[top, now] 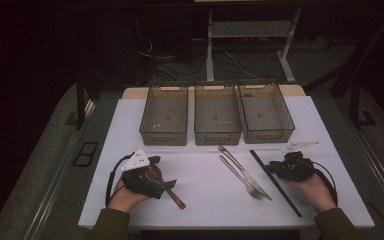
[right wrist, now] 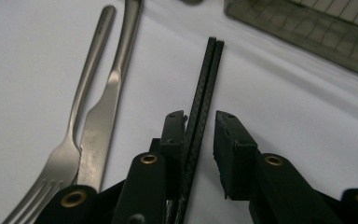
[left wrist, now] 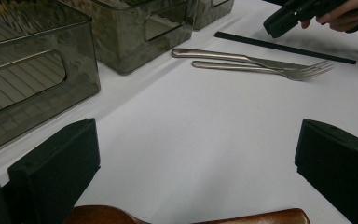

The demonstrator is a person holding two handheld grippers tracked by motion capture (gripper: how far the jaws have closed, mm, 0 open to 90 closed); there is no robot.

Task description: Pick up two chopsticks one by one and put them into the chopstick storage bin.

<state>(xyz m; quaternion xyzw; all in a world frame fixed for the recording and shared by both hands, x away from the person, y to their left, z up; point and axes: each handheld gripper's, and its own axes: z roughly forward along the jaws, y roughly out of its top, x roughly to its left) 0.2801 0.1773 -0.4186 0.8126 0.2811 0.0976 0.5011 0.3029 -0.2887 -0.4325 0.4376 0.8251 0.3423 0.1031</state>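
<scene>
Right gripper [right wrist: 200, 140], jaws narrowed around black chopsticks [right wrist: 204, 98], one pad touching, a gap beside the other. Left gripper [left wrist: 196, 163], jaws wide open, empty, above a wooden spoon [left wrist: 186, 218] on the tabletop [left wrist: 205, 140].

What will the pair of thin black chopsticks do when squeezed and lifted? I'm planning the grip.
The pair of thin black chopsticks looks straight and stiff, so it probably won't sag. Gripped near one end by the right gripper, the long free length may droop or swing. The two separate sticks lie side by side; one could slip out, since the right-hand pad shows a gap.
</scene>
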